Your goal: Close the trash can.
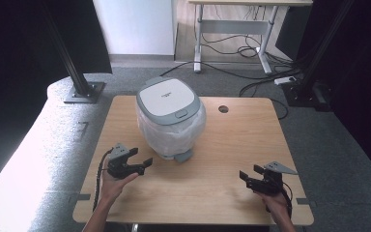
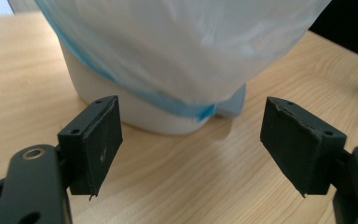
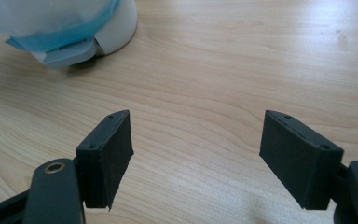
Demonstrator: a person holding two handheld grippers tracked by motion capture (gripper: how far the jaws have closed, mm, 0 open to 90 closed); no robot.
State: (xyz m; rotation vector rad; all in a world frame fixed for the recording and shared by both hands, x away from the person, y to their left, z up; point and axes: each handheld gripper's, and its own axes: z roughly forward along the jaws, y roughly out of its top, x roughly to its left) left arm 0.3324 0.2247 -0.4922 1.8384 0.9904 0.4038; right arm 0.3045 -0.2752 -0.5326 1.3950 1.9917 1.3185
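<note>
While your left gripper (image 1: 142, 164) sits low beside the pedal bin (image 1: 170, 118) at mid-tabletop (image 1: 232, 159), fingers (image 2: 93, 144) spread and empty, you're probably lined up for its bag liner (image 2: 182, 51); your right gripper (image 1: 251, 176), also spread, waits well apart.

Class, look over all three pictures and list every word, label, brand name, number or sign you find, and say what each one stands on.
Small dark print near the middle of the bin lid: a short mark, too small and blurred to read.
Bin liner, wooden table, left gripper and right gripper: no text on any of them.
</note>
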